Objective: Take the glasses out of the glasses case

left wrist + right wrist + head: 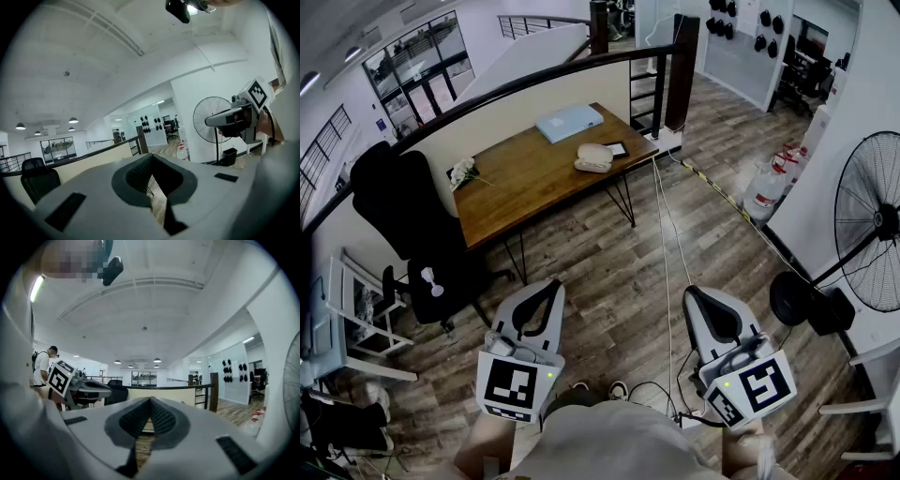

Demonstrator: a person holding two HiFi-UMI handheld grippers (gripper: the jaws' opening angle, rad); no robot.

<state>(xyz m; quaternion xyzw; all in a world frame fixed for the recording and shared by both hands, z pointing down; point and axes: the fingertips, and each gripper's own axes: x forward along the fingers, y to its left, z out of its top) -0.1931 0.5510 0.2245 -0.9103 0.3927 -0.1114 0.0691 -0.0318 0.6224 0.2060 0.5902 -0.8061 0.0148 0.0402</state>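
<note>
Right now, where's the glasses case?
Head view, upper middle: the cream glasses case lies at the right end of the wooden table, beside a dark flat device, near a light-blue slab.

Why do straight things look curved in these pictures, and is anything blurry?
Head view: the wide lens bows the railing and floorboards, yet the table stays sharp. Left gripper view: a round black border, with the left gripper soft up close. Right gripper view: same border, the right gripper soft, the far room sharp.
</note>
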